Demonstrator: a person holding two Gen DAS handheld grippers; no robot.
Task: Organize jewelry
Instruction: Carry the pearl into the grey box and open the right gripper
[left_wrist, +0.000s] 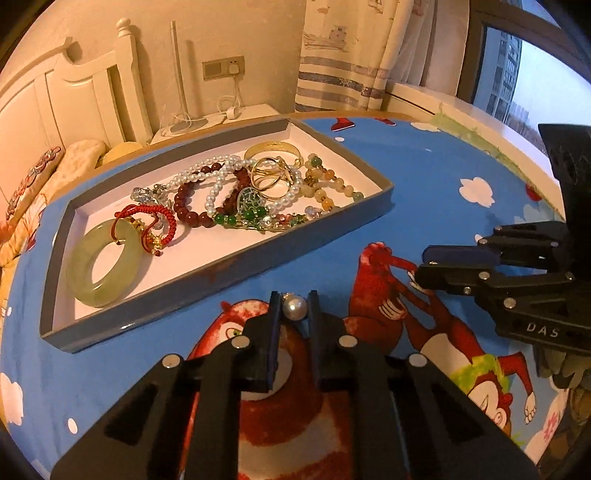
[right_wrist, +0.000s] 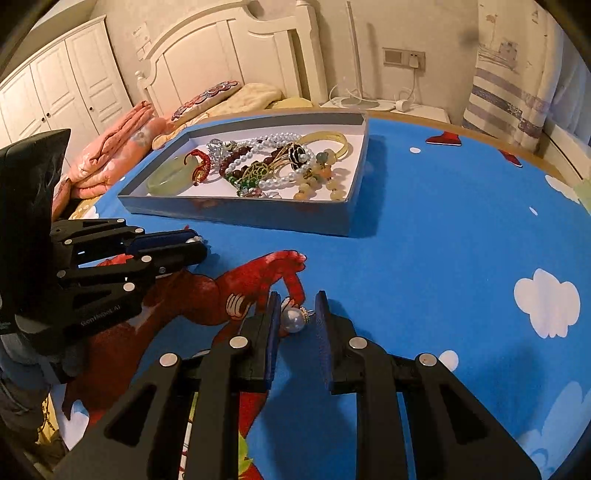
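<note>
left claw (left_wrist: 293, 308) pinches a pearl earring (left_wrist: 294, 307), bottom middle of the left view | right claw (right_wrist: 297, 314) spread a bit around a second pearl earring (right_wrist: 294, 320) that touches only its left finger, bottom middle of the right view | grey tray (right_wrist: 258, 216) of bracelets above, on the blue cloth (right_wrist: 424, 240)

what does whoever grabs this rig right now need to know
Left gripper: shut on a pearl earring, held just above the cloth, in front of the tray's near wall.
Right gripper: a second pearl earring sits between its fingers, against the left pad; the other pad is clear of it, so not yet gripped.
Tray: jade bangle, red cord bracelet, pearl and bead strands and gold rings lie tangled inside.
Left to do: close the right gripper, place both earrings, sort the pile.
</note>
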